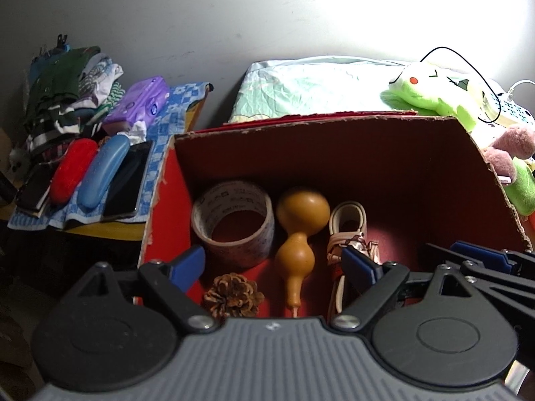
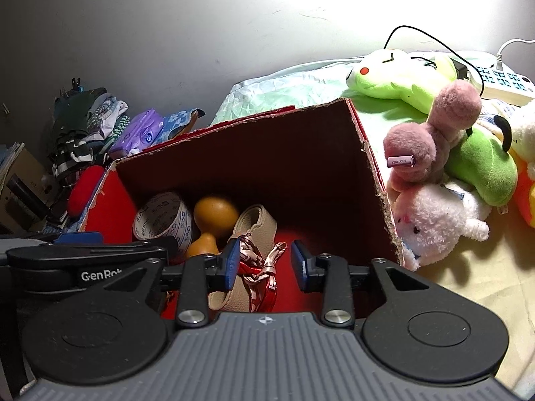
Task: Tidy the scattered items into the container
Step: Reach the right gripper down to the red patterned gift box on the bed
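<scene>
A red cardboard box (image 1: 367, 153) (image 2: 254, 140) holds a roll of tape (image 1: 234, 220) (image 2: 164, 220), a tan gourd (image 1: 301, 230) (image 2: 214, 217), a pine cone (image 1: 234, 295) and a beige strap with a red patterned ribbon (image 1: 347, 234) (image 2: 257, 230). My left gripper (image 1: 276, 265) is open and empty above the box, over the gourd and pine cone. My right gripper (image 2: 265, 264) is open and empty above the box, just over the strap and ribbon; its fingers (image 1: 481, 257) show at the right in the left wrist view.
Left of the box a side table with a blue cloth (image 1: 174, 107) carries a red case (image 1: 73, 173), a blue case (image 1: 103, 170), a phone (image 1: 128, 180), a purple tissue pack (image 1: 140, 103) and folded clothes. Plush toys (image 2: 434, 167), a pillow (image 1: 317, 83) and a power strip (image 2: 501, 83) lie on the bed to the right.
</scene>
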A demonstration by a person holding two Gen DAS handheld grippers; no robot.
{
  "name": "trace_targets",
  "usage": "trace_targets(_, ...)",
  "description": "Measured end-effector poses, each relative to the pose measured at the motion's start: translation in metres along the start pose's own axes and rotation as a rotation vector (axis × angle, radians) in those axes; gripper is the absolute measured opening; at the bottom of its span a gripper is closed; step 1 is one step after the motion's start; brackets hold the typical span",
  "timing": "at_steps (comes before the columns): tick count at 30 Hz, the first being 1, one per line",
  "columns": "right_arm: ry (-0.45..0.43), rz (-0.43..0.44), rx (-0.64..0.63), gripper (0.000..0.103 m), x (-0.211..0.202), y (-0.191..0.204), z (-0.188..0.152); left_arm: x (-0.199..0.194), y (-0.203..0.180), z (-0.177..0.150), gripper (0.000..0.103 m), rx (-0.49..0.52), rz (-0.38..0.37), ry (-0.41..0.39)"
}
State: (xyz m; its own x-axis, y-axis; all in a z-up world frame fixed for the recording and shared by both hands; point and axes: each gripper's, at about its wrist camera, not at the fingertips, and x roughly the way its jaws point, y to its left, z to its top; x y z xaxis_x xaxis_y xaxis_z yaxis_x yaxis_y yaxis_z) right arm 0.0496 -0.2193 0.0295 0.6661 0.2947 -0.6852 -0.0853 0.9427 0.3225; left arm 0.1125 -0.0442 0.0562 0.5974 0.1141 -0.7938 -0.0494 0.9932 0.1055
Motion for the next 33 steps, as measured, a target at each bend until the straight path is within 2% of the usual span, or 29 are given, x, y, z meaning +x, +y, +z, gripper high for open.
trace_targets(5, -0.021, 0.034, -0.028, 0.037, -0.007, -0.005, 0.002, -0.013, -0.001, -0.004, 0.09, -0.048, 0.006, -0.034)
trace_targets(9, -0.058, 0.081, -0.012, 0.038, -0.02, -0.019, 0.004, -0.027, -0.005, -0.01, 0.092, -0.072, -0.038, -0.066)
trace_targets(14, -0.061, 0.148, -0.032, 0.038, -0.036, -0.039, 0.008, -0.042, -0.015, -0.021, 0.093, -0.115, -0.095, -0.082)
trace_targets(23, -0.061, 0.219, -0.074, 0.038, -0.059, -0.073, 0.008, -0.081, -0.044, -0.049, 0.093, -0.07, -0.125, -0.127)
trace_targets(29, -0.064, 0.224, -0.017, 0.039, -0.071, -0.106, 0.001, -0.086, -0.07, -0.074, 0.093, -0.001, -0.253, -0.077)
trace_targets(33, -0.003, 0.189, 0.013, 0.043, -0.062, -0.124, -0.011, -0.069, -0.098, -0.09, 0.093, 0.063, -0.313, 0.013)
